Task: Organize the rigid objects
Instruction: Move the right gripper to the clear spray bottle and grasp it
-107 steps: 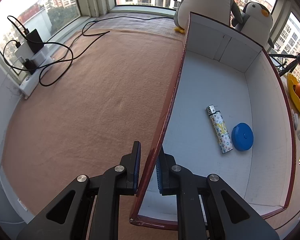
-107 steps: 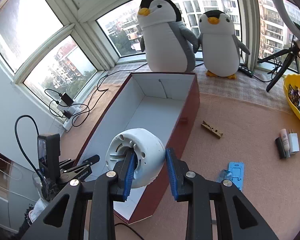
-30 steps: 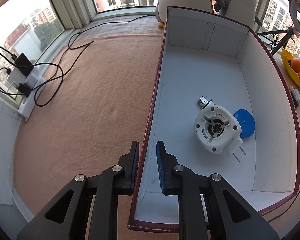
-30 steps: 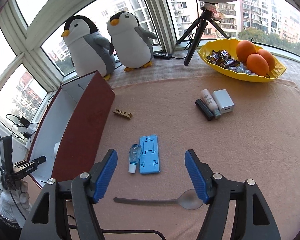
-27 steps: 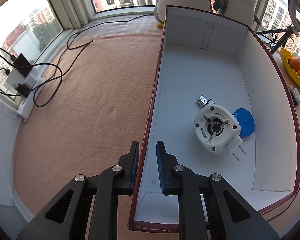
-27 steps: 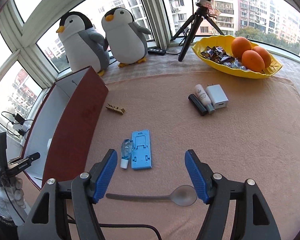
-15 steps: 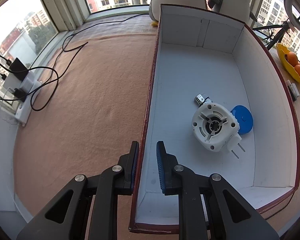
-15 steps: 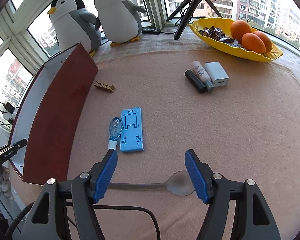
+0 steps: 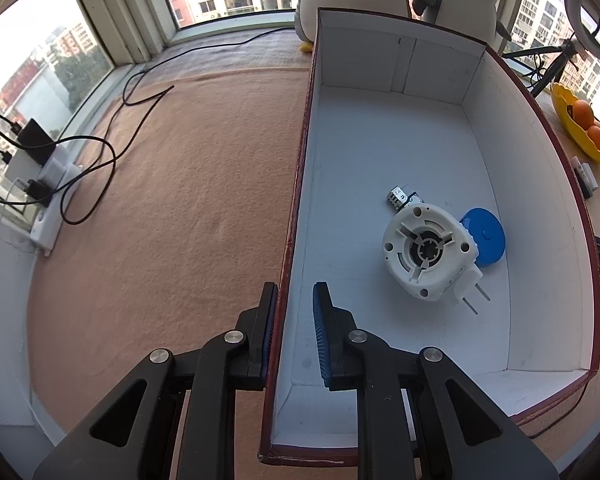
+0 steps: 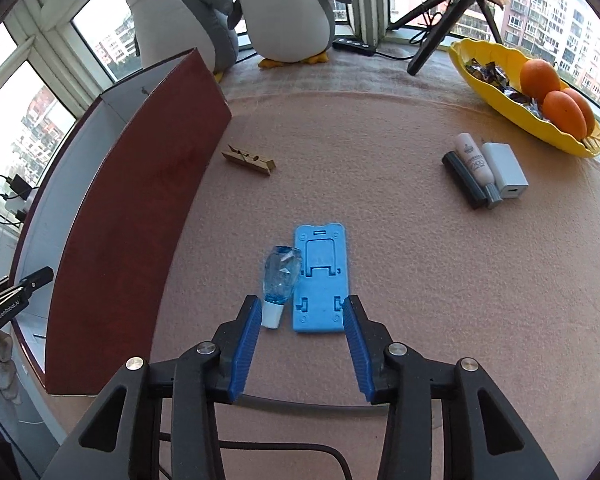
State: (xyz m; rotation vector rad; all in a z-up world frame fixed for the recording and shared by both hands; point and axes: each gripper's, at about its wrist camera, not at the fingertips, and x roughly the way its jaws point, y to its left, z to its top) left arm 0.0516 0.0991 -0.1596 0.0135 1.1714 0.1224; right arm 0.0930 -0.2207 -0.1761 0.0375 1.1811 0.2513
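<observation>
Rigid objects still to be sorted lie on the tan cloth right ahead of the right gripper (image 10: 299, 316), whose jaws are closing with the near end of the blue phone stand (image 10: 320, 278) and the white cap of the small blue bottle (image 10: 280, 284) between its blue pads, neither of which is pressed yet as far as the right wrist view shows. Both things run lengthwise away from the jaws, roughly along the line the fingers point, so the pads would come in on the long sides of the pair; the stand sits toward the right finger, the bottle toward the left one, touching or just beside each other. Which of the two is meant I cannot tell, and a squeeze here may well catch both. Farther out on the cloth lie a wooden clothespin (image 10: 249, 159) near the box, and a dark tube, a pale tube and a white charger (image 10: 504, 176) side by side, with a yellow fruit tray (image 10: 496, 98) beyond. The left gripper (image 9: 294, 312) is nearly closed astride the near long wall of the red-and-white box (image 9: 300, 184), pinching that wall, most likely to steady it. Inside the box lie a white round plug-in device (image 9: 430, 252), a blue disc (image 9: 486, 236) partly under it and a lighter's metal end (image 9: 398, 196) showing behind it. The right hand is clearly the nearer one to the loose items, and the box lies to its left.
</observation>
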